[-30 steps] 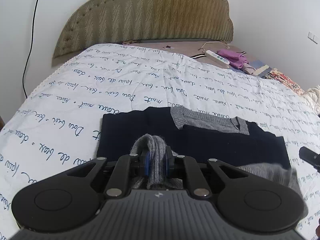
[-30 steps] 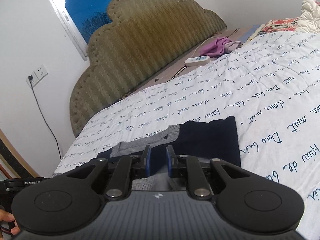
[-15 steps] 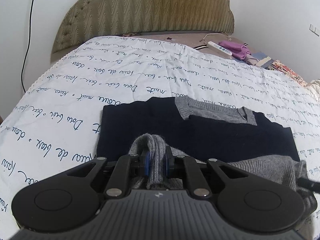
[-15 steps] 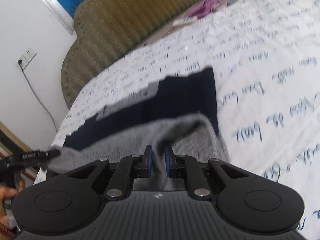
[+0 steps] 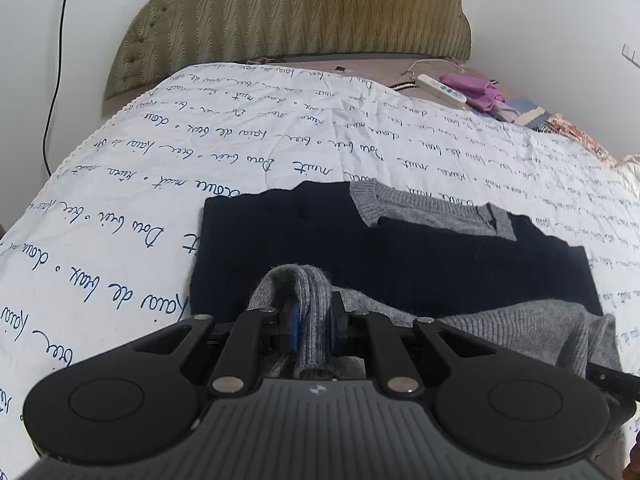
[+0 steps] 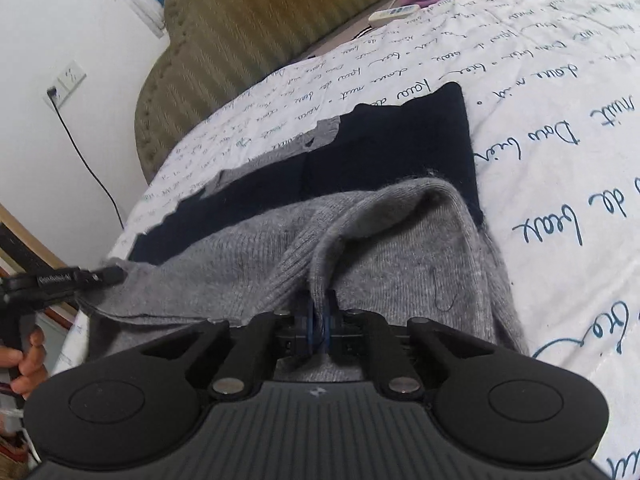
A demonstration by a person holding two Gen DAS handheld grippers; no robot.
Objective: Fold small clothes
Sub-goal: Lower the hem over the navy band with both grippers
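A small navy and grey knit sweater [image 5: 400, 256] lies on the bed, its navy body and grey collar flat. My left gripper [image 5: 312, 320] is shut on the left corner of its grey ribbed hem [image 5: 304, 292]. My right gripper [image 6: 319, 320] is shut on the right corner of the same hem [image 6: 360, 240]. The grey hem is lifted and drawn over the navy body [image 6: 400, 148] between the two grippers. The left gripper also shows in the right wrist view [image 6: 72, 280] at the far left, holding the hem's other end.
The bed has a white quilt with blue script [image 5: 200, 168] and an olive padded headboard [image 5: 288, 12]. A white remote [image 5: 440, 90] and purple cloth [image 5: 476, 90] lie near the headboard. A wall socket with a black cable [image 6: 68, 80] is on the left wall.
Both grippers have lifted the grey hem and carried it forward over the navy body. The right gripper now shows the hem clamped between its fingers.
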